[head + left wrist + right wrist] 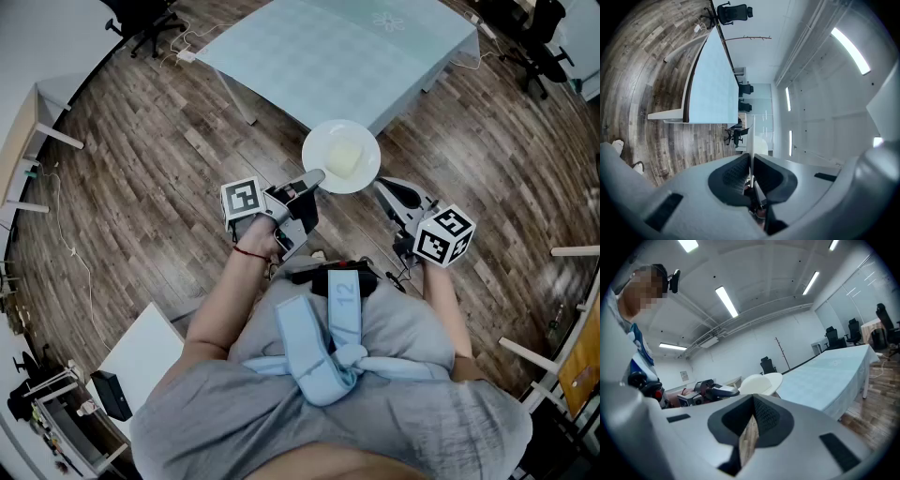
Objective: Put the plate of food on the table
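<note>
plate: white plate (322, 139) held up over the wooden floor (141, 169), level, just off the near edge of the table (347, 56) and not on its top.
food: pale yellow block (345, 157) lying near the plate's middle.
left claw: left claw (314, 178) clenched on the plate's rim at the side nearest the person; in the left gripper view the rim (751, 145) runs edge-on as a thin white line between the two dark pads of the claw (751, 171), with both pads pressed against it.
right claw: right claw (389, 190) just beside the plate's opposite near side, apart from the rim; in the right gripper view its pads (752, 423) stand a narrow slit apart with only floor showing through, nothing gripped.
plate from the right: the plate (761, 383) shows beyond the right claw's tips, with the left claw reaching to it from the left.
table: covered with a pale blue cloth (825, 376), long edge toward the person, top bare (710, 79) in the part seen.
</note>
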`<state>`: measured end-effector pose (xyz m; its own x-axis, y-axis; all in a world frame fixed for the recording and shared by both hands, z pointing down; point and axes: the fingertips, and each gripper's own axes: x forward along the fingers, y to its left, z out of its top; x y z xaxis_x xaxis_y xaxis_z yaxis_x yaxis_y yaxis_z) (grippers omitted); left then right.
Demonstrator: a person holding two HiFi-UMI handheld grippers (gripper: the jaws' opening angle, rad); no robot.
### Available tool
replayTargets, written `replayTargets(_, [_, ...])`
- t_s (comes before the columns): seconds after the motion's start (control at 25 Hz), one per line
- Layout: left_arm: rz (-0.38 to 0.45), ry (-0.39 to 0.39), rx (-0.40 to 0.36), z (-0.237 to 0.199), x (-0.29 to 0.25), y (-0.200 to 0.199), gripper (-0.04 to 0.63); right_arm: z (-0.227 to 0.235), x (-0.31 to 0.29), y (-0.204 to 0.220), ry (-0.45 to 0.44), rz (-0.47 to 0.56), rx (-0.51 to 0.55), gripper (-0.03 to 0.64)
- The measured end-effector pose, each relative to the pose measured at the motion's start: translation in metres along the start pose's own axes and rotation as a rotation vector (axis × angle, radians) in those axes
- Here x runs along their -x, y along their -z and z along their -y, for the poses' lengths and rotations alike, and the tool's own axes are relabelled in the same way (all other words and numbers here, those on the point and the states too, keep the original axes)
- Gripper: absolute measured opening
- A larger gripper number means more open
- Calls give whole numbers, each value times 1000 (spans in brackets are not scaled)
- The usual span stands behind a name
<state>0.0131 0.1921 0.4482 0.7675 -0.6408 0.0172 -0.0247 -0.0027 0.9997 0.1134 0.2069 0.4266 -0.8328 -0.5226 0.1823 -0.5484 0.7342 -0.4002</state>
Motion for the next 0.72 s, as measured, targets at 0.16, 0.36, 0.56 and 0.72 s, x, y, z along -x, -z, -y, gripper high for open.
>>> replayTargets(0.16, [-6, -2, 1, 1, -1, 0, 32, 1, -2, -1, 1, -2, -1, 31])
replayTargets(0.36, [-8, -3, -2, 1, -3, 0, 32, 2, -2, 0, -5, -9, -5, 31])
replayTargets(0.56, [-6, -5, -1, 0, 0, -2, 32, 3, -1, 1, 2, -12, -44, 31])
replayTargets(0.72, [-7, -2, -1, 1, 2, -5, 32, 9, 0, 3, 4, -17, -197, 35])
